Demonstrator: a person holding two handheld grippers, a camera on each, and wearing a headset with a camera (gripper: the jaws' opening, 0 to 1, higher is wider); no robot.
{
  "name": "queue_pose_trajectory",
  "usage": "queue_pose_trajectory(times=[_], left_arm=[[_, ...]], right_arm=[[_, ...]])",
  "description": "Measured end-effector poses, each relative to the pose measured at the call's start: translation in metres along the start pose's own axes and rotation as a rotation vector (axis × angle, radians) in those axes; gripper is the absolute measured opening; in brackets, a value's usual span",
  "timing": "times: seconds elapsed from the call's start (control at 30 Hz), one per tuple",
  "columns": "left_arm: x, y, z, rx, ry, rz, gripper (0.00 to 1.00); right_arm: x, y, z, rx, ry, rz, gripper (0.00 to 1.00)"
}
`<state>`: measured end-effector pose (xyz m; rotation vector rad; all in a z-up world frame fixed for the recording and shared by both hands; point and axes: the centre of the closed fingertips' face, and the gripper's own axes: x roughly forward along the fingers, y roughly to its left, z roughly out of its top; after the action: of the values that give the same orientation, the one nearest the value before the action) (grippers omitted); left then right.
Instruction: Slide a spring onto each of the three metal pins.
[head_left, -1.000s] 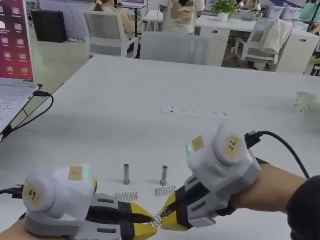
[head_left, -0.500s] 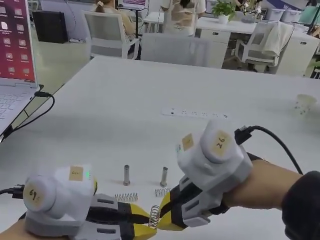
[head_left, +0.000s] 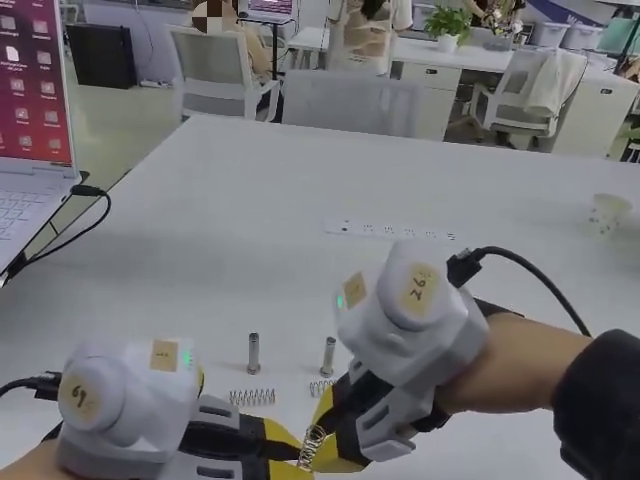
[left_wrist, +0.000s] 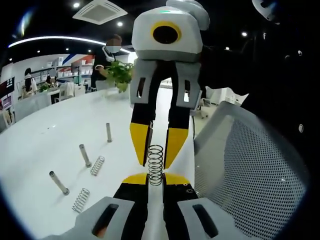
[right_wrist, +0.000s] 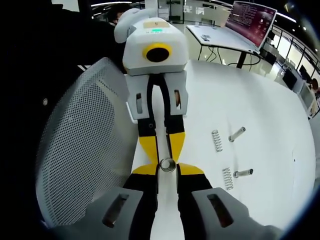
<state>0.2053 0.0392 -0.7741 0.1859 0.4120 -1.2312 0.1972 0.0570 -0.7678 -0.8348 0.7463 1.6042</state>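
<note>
Shows the left gripper (head_left: 295, 460) low at the left and the right gripper (head_left: 330, 458) angled down from the right, yellow fingers (head_left: 272, 438) meeting tip to tip. Catches a spring (head_left: 313, 446) tilted between those fingertips, touching both sets. Finds a pin (head_left: 253, 352) and a second pin (head_left: 328, 354) upright just beyond the fingers, with a loose spring (head_left: 251, 396) and a second loose spring (head_left: 322, 386) lying flat between pins and fingertips. Places a power strip (head_left: 390, 230) well beyond, a laptop (head_left: 30, 150) far left, and a paper cup (head_left: 608, 210) far right.
</note>
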Motion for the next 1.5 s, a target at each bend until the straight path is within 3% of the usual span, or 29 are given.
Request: queue_pose_trajectory(times=[0.67, 1.43, 1.5], left_arm=[[0.0016, -0.0016, -0.0043, 0.014, 0.028, -0.004, 0.02], [0.0022, 0.0041, -0.0046, 0.008, 0.02, 0.013, 0.03], [0.0026, 0.0041, -0.0047, -0.003, 0.018, 0.011, 0.06]], right_arm=[[0.0086, 0.0032, -0.0007, -0.021, 0.07, 0.041, 0.09], [0.0081, -0.0008, -0.005, -0.006, 0.082, 0.03, 0.08], [0.0078, -0.0015, -0.0046, -0.006, 0.08, 0.028, 0.08]])
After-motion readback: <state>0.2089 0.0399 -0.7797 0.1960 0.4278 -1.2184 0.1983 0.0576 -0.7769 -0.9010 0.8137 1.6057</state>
